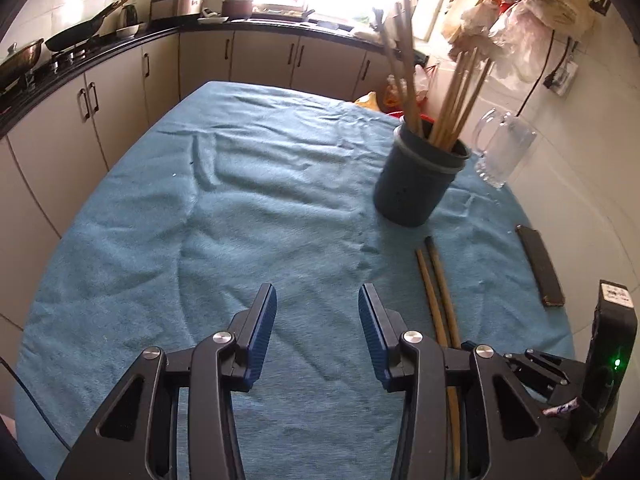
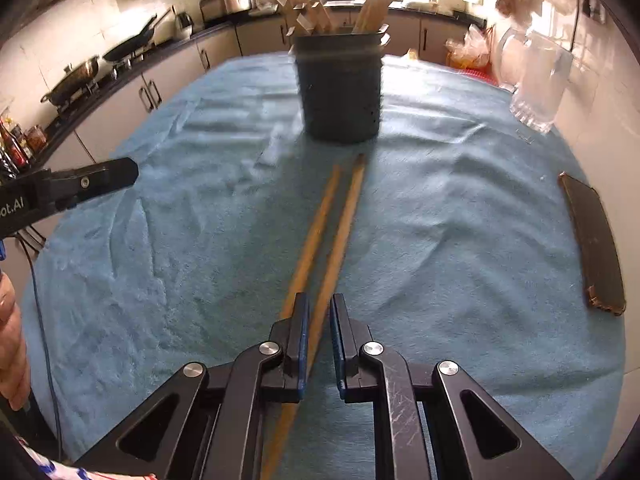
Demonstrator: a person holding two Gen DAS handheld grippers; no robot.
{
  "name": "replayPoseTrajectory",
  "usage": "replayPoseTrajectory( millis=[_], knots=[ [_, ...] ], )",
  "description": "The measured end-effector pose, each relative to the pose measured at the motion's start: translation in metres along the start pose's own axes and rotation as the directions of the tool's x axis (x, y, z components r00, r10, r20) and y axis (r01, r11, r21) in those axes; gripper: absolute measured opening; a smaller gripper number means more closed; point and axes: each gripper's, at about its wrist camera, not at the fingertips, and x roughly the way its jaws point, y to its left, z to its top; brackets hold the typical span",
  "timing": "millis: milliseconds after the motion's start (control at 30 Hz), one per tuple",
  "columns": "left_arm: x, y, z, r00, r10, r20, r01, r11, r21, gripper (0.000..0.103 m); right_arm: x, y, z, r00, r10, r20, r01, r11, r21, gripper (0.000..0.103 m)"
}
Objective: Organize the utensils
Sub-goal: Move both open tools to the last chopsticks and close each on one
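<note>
Two wooden chopsticks (image 2: 332, 224) lie side by side on the blue towel, pointing toward a dark round holder (image 2: 340, 88) filled with several chopsticks. My right gripper (image 2: 319, 308) is low over their near end, jaws narrowly apart with one chopstick running between them; the other lies just outside the left finger. In the left wrist view the same pair (image 1: 438, 300) lies to the right of my left gripper (image 1: 317, 296), which is wide open and empty above the towel. The holder (image 1: 420, 180) stands ahead to the right.
A clear glass mug (image 2: 538, 84) stands right of the holder near the wall. A dark phone (image 2: 596, 244) lies at the towel's right edge. The towel (image 1: 200, 220) covers the table. Kitchen counters with pans run along the left and back.
</note>
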Motion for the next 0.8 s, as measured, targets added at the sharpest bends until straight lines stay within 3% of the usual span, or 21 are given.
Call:
replayPoseTrajectory(
  millis=[100,433,567,733,800],
  knots=[
    [0.002,0.005,-0.001,1.000,-0.005,-0.016,0.005,1.000,-0.003,0.041,0.000,0.007,0.001,0.998,0.060,-0.008,-0.060,0.998,0.013,0.011],
    [0.017,-0.031,-0.017,0.991,-0.088,-0.104,0.094,0.994,0.057,0.041,-0.016,-0.030,-0.017,1.000,-0.017,-0.008,0.018,0.988,0.156,0.008],
    [0.033,-0.056,-0.025,0.984,-0.104,-0.146,0.118,0.989,0.091,0.041,-0.027,-0.043,-0.029,0.999,-0.047,-0.002,0.047,0.987,0.156,0.008],
    [0.054,-0.083,-0.033,0.976,-0.089,-0.200,0.118,0.983,0.138,0.041,-0.037,-0.054,-0.043,0.998,-0.059,-0.003,0.058,0.981,0.184,0.008],
    [0.057,-0.091,-0.037,0.981,-0.065,-0.184,0.096,0.982,0.163,0.040,-0.041,-0.059,-0.047,0.999,-0.053,-0.006,0.053,0.976,0.212,0.008]
  ],
)
